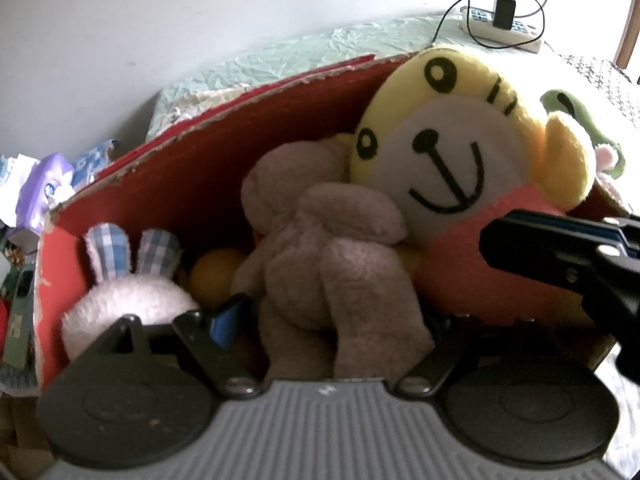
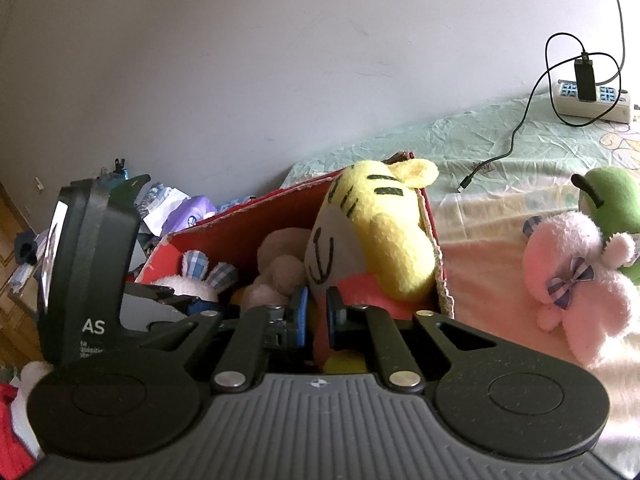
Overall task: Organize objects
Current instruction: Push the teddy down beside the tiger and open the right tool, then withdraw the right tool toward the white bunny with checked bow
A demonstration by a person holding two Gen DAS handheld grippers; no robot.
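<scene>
Behind the red cardboard box (image 1: 192, 168) a plain pale wall rises, with a wrinkled green sheet on the bed and a power strip (image 1: 504, 28) by the wall.

From the left wrist, the box is crowded: a brown plush toy (image 1: 320, 256) slumps in the middle, a yellow tiger doll (image 1: 452, 136) leans against the far right corner, a white bunny (image 1: 128, 300) with checked ears sits at the left, and an orange ball (image 1: 212, 276) is wedged low between bunny and brown toy. The left hand-held gripper (image 1: 332, 316) is spread wide with the brown toy between its fingers; one blue pad (image 1: 224, 324) shows at the toy's left, and I cannot tell whether it presses the fabric. The right hand-held gripper (image 1: 560, 256) reaches in from the right, onto the tiger's pink shirt.

From the right wrist, the right hand-held gripper (image 2: 316, 316) is pressed nearly together, pinching a fold of that pink shirt. Outside the box, a pink plush (image 2: 572, 276) and a green plush (image 2: 612, 204) lie on the bed, touching each other.

I reckon the step is settling the tiger down into the box. Doing it well means pushing low into the corner, letting the brown toy stay put, and releasing only once the doll sits below the rim.
</scene>
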